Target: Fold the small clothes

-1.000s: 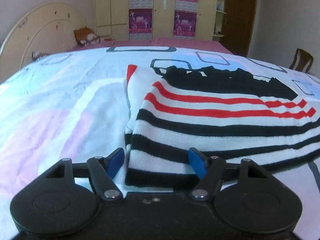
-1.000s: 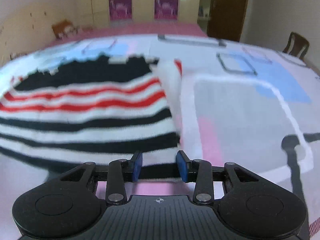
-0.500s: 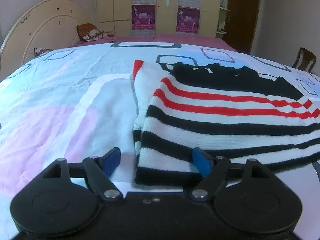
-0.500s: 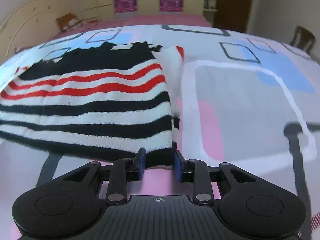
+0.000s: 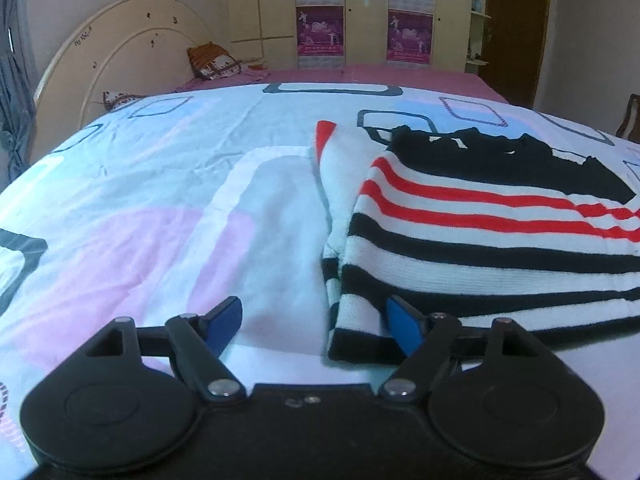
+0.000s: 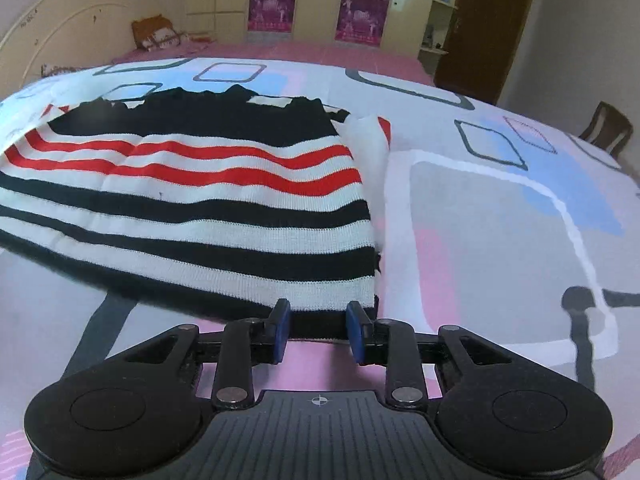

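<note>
A small knitted sweater (image 5: pixel 480 240) with black, white and red stripes lies flat on the bed, its sleeves tucked under. It also shows in the right wrist view (image 6: pixel 200 208). My left gripper (image 5: pixel 316 322) is open at the sweater's near left corner, with the hem corner between its blue pads (image 5: pixel 404 324). My right gripper (image 6: pixel 318 330) is open, jaws set narrower, at the near right corner, with the black hem (image 6: pixel 320 320) between its pads and not squeezed.
The bed cover (image 5: pixel 160 220) is white with pink, blue and grey squares. A curved headboard (image 5: pixel 120 60) and a pillow (image 5: pixel 212 60) lie far left. Wardrobes (image 5: pixel 360 12) stand behind, a wooden chair (image 6: pixel 604 128) at the right.
My left gripper has shifted left, so the sweater corner now sits by its right pad. My right gripper's jaws closed a little, then opened wider, at the hem.
</note>
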The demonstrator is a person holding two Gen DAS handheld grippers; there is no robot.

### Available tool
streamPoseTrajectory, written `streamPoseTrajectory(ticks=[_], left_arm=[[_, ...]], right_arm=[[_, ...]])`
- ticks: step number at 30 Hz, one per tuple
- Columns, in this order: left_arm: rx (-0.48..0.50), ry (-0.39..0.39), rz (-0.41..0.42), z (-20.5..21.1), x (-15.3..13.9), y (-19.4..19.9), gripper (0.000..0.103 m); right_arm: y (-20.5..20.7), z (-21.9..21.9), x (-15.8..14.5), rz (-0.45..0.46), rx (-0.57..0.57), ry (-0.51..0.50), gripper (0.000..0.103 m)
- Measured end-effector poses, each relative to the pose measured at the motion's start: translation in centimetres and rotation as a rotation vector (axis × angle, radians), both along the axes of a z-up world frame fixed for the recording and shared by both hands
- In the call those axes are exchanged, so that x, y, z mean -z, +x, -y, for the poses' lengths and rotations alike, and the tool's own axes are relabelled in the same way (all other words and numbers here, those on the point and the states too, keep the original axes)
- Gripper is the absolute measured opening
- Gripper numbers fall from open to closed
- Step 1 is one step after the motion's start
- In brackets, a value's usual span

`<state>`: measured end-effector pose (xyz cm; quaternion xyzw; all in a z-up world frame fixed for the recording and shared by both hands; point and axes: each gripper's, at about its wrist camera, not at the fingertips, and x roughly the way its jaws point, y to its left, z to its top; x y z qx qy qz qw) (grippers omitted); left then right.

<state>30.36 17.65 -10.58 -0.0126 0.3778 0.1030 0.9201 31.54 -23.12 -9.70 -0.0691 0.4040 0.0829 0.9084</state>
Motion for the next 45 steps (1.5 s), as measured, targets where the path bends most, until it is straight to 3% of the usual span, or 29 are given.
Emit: streamPoseTrajectory(ticks=[9,14,15,16,17,18,19,21,23,24,25,27,33,38,42,45], left_arm=[[-0.030,0.018,-0.002,-0.5,-0.9,-1.0,0.079],[-0.135,0.113,0.013,-0.2,-2.2,-2.2,0.079],[-0.165,0.089,0.028,-0.6,-2.5,-2.8,0.079],[-0.183,0.017,0.059,-1.2,-2.9,-3.5,0.075],[-0.182,-0.074,0.094,-1.6,-3.2,-4.2,0.070],[-0.167,-0.182,0.126,-1.8,-3.3,-4.8,0.068],[-0.148,-0.279,0.132,-1.7,-2.9,-5.0,0.065],[-0.144,-0.459,0.105,-1.3,-1.5,-4.9,0.053],[-0.189,-0.587,0.078,-1.0,0.4,-4.5,0.048],[-0.223,-0.610,0.108,-0.8,0.9,-4.5,0.048],[-0.241,-0.636,0.140,-0.9,1.1,-4.3,0.048],[-0.279,-0.710,0.178,-1.5,1.8,-3.5,0.048],[-0.345,-0.811,0.290,-3.1,3.6,-0.1,0.048],[-0.358,-0.816,0.287,-3.4,4.0,2.2,0.022],[-0.338,-0.882,0.333,-3.9,2.6,1.5,0.018],[-0.317,-0.844,0.329,-3.7,1.8,1.5,0.018]], right_arm=[[-0.9,1.3,-1.4,0.032,0.011,0.082,0.030],[-1.7,1.8,-2.5,0.056,0.028,0.112,0.030],[-1.8,1.9,-2.7,0.060,0.032,0.112,0.030],[-2.0,1.9,-2.9,0.064,0.038,0.111,0.033],[-2.2,1.9,-3.1,0.075,0.045,0.112,0.041],[-2.4,2.0,-3.2,0.091,0.050,0.117,0.060],[-2.6,1.9,-3.5,0.111,0.049,0.128,0.064],[-2.6,1.8,-3.7,0.115,0.029,0.159,0.063],[-2.2,1.6,-4.0,0.110,0.002,0.227,0.038],[-1.8,1.5,-4.0,0.094,-0.008,0.262,0.015],[-1.3,1.3,-4.1,0.077,-0.007,0.294,0.006],[-0.3,0.8,-4.1,0.055,-0.014,0.350,0.001],[4.0,-3.3,-3.9,-0.007,-0.070,0.408,0.000],[7.0,-7.2,-3.5,-0.041,-0.133,0.423,0.000],[8.5,-9.6,-3.3,-0.044,-0.170,0.411,0.000],[9.2,-10.2,-2.9,-0.048,-0.190,0.419,0.000]])
